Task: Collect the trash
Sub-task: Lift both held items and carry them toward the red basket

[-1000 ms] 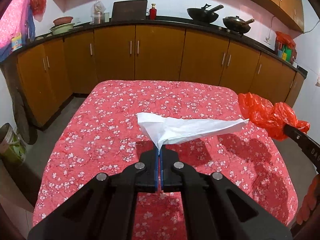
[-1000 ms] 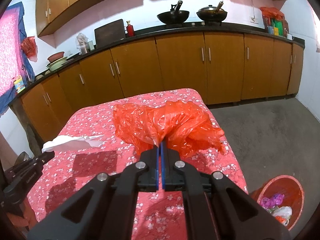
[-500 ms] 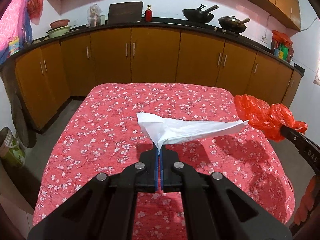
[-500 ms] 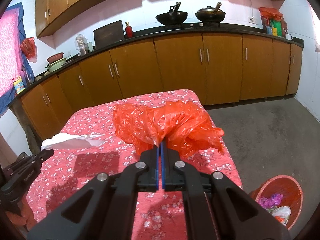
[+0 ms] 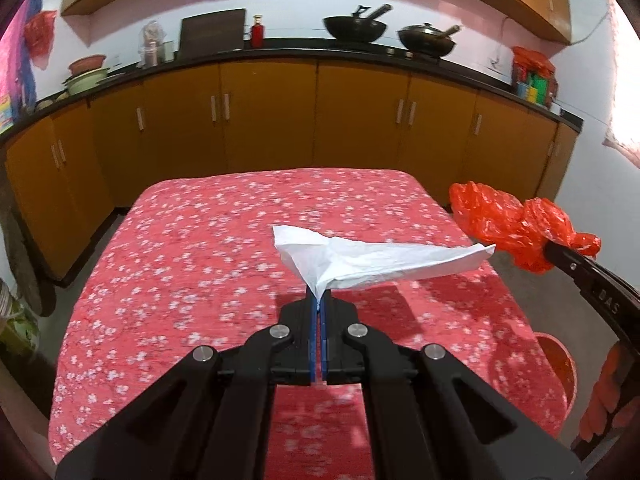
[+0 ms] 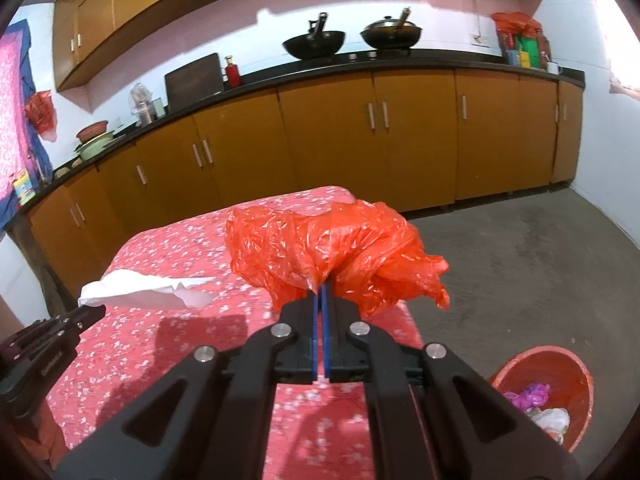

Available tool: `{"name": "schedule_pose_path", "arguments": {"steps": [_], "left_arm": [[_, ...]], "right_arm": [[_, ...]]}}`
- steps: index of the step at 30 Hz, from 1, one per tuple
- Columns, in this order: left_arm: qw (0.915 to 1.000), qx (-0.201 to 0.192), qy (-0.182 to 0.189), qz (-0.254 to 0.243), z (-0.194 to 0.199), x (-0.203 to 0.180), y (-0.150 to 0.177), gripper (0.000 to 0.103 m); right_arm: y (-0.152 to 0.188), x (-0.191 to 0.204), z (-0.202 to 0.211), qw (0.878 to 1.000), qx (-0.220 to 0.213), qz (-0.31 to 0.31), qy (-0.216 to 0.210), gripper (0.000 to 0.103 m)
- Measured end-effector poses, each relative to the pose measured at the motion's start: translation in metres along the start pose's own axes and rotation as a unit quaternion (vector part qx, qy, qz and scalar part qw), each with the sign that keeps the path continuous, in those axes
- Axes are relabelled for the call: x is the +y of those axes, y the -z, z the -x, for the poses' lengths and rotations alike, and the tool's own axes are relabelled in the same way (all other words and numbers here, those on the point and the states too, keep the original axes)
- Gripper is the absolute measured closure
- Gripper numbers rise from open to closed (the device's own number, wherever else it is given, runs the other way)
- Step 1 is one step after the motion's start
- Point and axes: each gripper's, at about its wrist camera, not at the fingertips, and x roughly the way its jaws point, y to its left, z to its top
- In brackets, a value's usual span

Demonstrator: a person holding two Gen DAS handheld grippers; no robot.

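both grippers now ride higher above the table (image 5: 192,264); left gripper (image 5: 319,304) pinches the white tissue (image 5: 372,260), right gripper (image 6: 322,292) pinches the red plastic bag (image 6: 320,248).

Desk (image 5: 192,264) in foreground; cabinets (image 5: 272,120) behind it, woks (image 6: 314,44) on the countertop above; bin (image 6: 560,372) on floor right of desk; left tool (image 5: 319,300) holds tissue (image 5: 372,258) over desk; right tool (image 6: 321,292) holds plastic bag (image 6: 320,248) over desk's right edge.

Table (image 5: 208,264), red floral cloth (image 6: 168,248) covering it.
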Motion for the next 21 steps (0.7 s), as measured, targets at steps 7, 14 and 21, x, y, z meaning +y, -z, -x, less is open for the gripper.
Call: {"name": "schedule_pose_path", "arguments": {"steps": [7,14,21], "left_arm": [[0.9993,0.0,0.031,-0.019,0.0,-0.041,0.0,0.102],[0.9972,0.005,0.067,-0.031,-0.002,-0.085,0.003,0.102],[0.9934,0.014,0.106,-0.041,-0.005,-0.131,0.011,0.102]], "right_arm": [[-0.001,-0.04,0.009,0.999,-0.009,-0.021,0.031,0.1],[0.003,-0.094,0.024,0.996,-0.021,-0.052,0.074,0.1],[0.018,-0.154,0.044,0.988,-0.031,-0.068,0.134,0.1]]}}
